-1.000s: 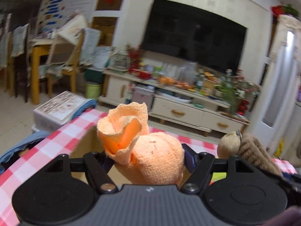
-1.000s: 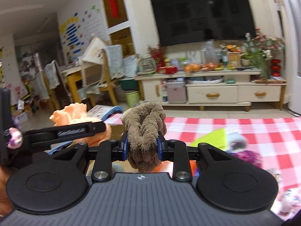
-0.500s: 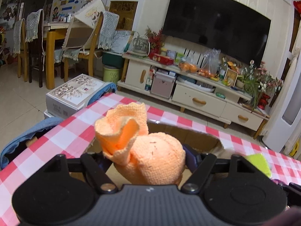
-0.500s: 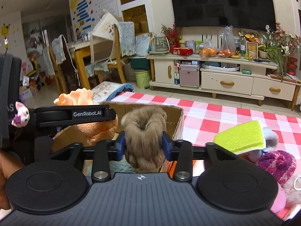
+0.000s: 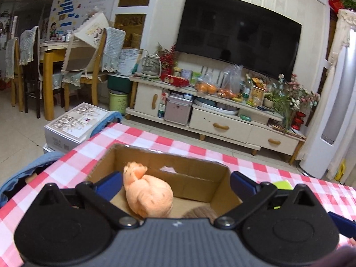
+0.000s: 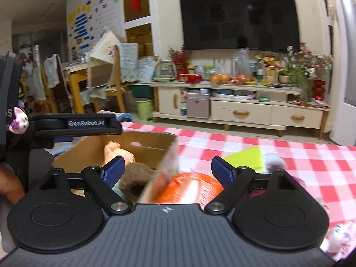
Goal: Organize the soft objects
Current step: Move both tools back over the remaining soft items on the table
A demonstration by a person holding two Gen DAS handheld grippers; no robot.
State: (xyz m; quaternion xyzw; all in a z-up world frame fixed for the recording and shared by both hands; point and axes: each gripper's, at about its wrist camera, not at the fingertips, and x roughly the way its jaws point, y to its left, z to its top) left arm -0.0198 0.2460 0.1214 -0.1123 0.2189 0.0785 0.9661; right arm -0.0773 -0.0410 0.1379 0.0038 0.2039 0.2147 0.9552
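1. My left hand-held gripper (image 5: 175,183) is spread wide and holds nothing. Its jaws have just been opening, and the peach knitted toy (image 5: 149,194) lies loose between and below them, touching neither blue pad.

2. That peach toy rests on the floor of the open cardboard box (image 5: 195,179), which sits on the counter (image 5: 142,138) covered in a red and white checked cloth. The toy's narrow frilled end points to the back wall of the box.

3. My right hand-held gripper (image 6: 168,170) is also spread wide and empty. Its jaws have just been opening too. The brown fuzzy toy (image 6: 133,178) lies in the box just inside the near right wall, low between the jaws and close to the left pad; I cannot tell whether it brushes that pad.

4. From the right wrist view, the box's right wall (image 6: 163,171) cuts up between my right jaws, blurred.

5. The remaining soft things lie outside the box, to the right of it: an orange ribbed item (image 6: 191,188) directly under my right gripper, then a lime green cloth (image 6: 247,158), and a purple fuzzy item (image 6: 299,181) at the edge.

6. I judge my right hand is the nearer one for the next pick, with the orange item just ahead and below it.
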